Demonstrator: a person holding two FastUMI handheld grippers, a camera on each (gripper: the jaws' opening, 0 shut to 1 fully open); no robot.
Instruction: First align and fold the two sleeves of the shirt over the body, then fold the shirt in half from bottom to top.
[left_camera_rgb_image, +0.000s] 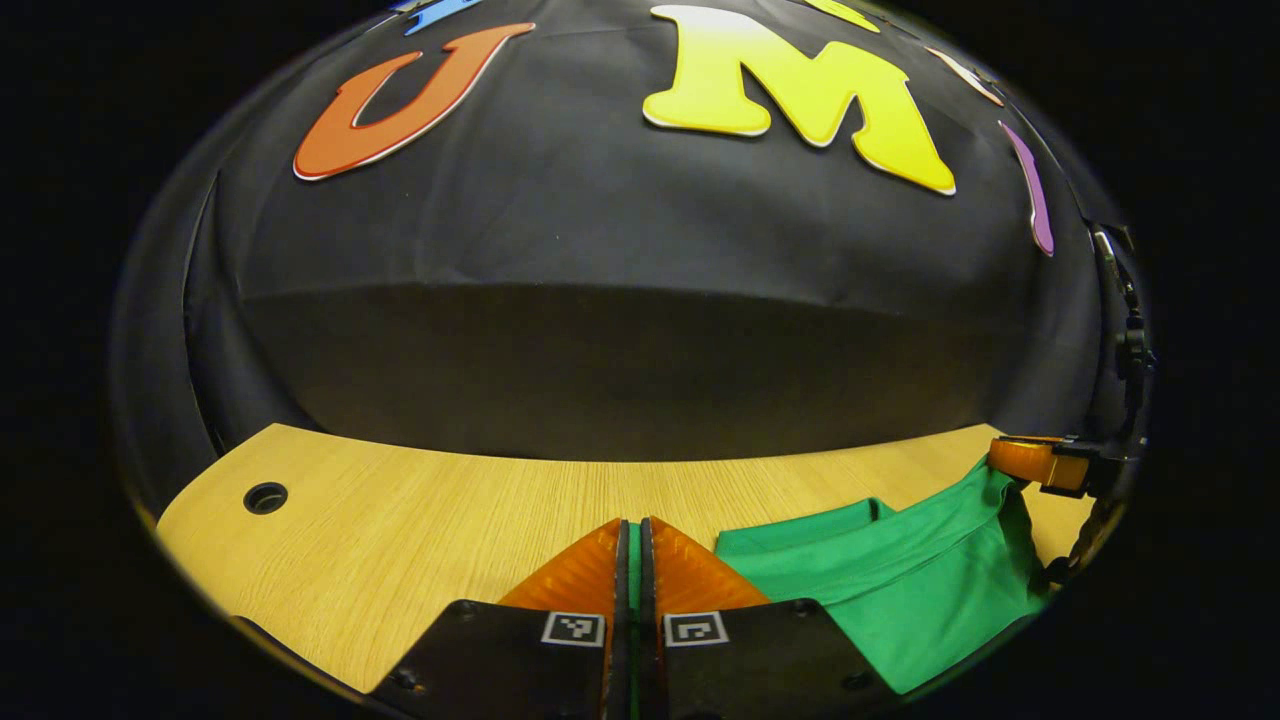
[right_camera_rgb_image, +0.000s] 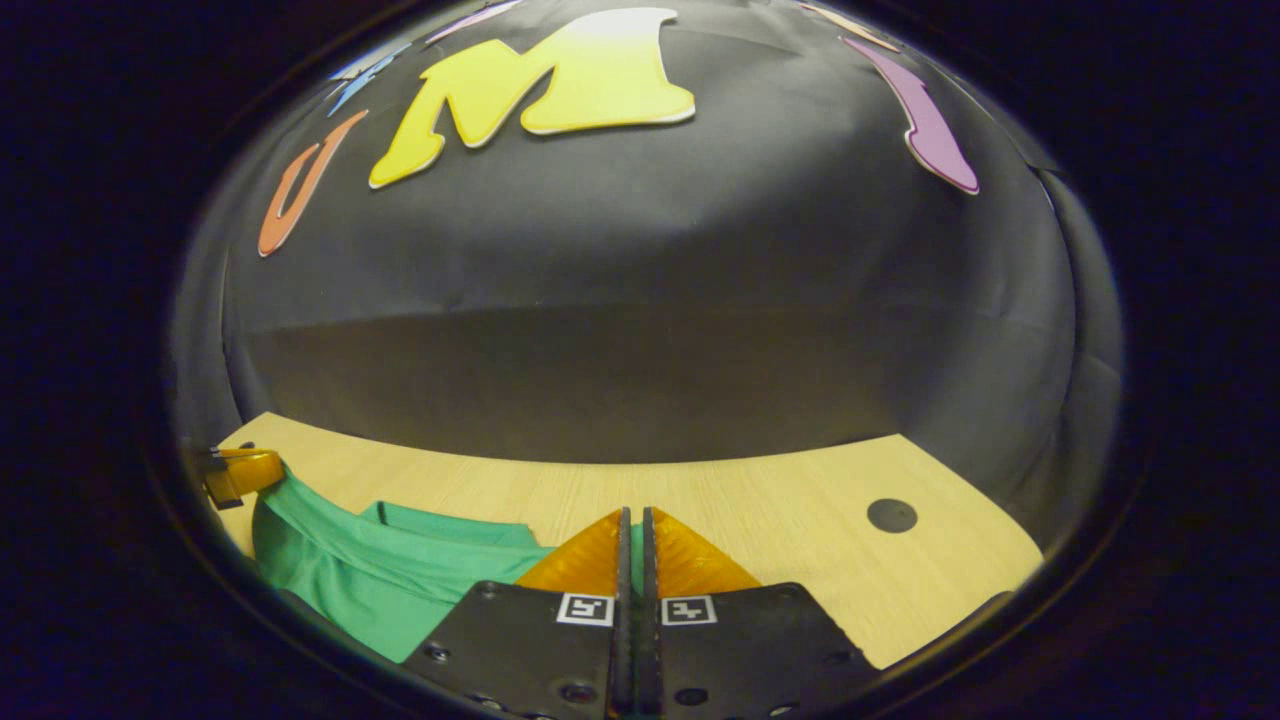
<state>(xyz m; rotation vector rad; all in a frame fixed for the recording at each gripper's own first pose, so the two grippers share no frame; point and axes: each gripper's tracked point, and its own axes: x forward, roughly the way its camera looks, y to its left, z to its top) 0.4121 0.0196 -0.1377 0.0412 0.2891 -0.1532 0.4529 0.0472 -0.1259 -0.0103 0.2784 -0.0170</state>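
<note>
The green shirt (left_camera_rgb_image: 900, 580) lies on the wooden table (left_camera_rgb_image: 420, 520) and rises at its far right corner, where the right gripper (left_camera_rgb_image: 1040, 462) pinches the cloth. My left gripper (left_camera_rgb_image: 632, 530) is shut, with a thin strip of green cloth between its fingers. In the right gripper view the shirt (right_camera_rgb_image: 390, 575) spreads out to the left. The right gripper (right_camera_rgb_image: 633, 520) is shut there with a green sliver pressed between its fingers. At the far left, the left gripper (right_camera_rgb_image: 240, 472) holds the other raised corner. The sleeves are hidden.
The booth's black cloth wall (left_camera_rgb_image: 620, 300) stands right behind the table's far edge. A round hole (left_camera_rgb_image: 265, 497) sits in the tabletop at the left, and a dark round spot (right_camera_rgb_image: 891, 515) at the right. Bare wood (right_camera_rgb_image: 800, 540) lies beside the shirt.
</note>
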